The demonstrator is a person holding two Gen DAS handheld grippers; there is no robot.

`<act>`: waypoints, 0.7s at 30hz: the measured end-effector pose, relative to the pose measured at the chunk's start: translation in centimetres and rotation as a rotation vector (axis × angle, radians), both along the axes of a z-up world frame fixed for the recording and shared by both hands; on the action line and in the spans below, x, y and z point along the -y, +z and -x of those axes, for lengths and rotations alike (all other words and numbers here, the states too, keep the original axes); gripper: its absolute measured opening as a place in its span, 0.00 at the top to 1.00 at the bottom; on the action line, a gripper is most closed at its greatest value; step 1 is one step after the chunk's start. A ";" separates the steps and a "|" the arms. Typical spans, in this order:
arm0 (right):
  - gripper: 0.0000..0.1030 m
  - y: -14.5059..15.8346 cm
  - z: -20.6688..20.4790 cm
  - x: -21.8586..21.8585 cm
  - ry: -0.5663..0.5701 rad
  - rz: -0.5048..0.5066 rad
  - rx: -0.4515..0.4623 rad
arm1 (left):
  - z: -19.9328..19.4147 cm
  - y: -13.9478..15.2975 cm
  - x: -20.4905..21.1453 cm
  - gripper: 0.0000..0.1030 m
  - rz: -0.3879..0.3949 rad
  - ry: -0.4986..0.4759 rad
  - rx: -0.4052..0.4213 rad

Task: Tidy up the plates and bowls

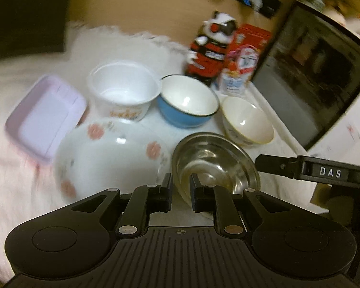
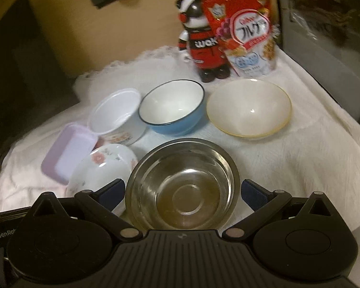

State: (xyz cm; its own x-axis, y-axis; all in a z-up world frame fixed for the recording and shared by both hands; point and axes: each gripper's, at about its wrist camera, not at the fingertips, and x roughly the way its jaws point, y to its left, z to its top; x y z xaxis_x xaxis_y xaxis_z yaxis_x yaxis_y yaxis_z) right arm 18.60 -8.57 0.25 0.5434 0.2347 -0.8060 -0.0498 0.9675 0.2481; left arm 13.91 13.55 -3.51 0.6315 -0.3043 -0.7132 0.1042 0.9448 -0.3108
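Left gripper (image 1: 181, 190) has its jaws pinching the steel bowl's (image 1: 216, 160) near rim, wall between them. Right gripper (image 2: 182, 192) jaws are spread wide, bowl sitting between, untouched.

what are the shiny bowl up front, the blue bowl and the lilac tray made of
Shiny bowl: looks like polished steel; grey, mirror-like rings and reflections inside.
Blue bowl: probably enamelled metal, possibly glazed ceramic; glossy blue outside, white inside, thin dark rim line.
Lilac tray: looks like matte plastic; flat pastel colour, rounded moulded corners, no glare. Blur leaves that one open.
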 end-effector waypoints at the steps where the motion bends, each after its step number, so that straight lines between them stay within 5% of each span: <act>1: 0.00 -0.1 -0.1 -0.2 -0.016 -0.003 -0.003 | -0.6 -0.1 0.0 0.84 -0.007 -0.029 0.013; 7: 0.00 -2.3 -1.5 0.3 -0.052 -0.019 -0.052 | -4.9 -2.2 0.6 0.84 0.027 -0.018 -0.058; 10: 0.00 -4.1 -3.2 1.5 -0.029 -0.027 -0.080 | -6.1 -3.0 1.5 0.84 -0.024 -0.005 -0.039; 17: 0.00 -8.2 -7.1 2.6 0.180 -0.064 -0.168 | -6.7 -4.2 0.9 0.84 0.030 0.206 -0.105; 21: 0.00 -10.1 -8.2 3.5 0.207 -0.107 -0.218 | -4.8 -4.1 0.1 0.84 0.033 0.314 -0.103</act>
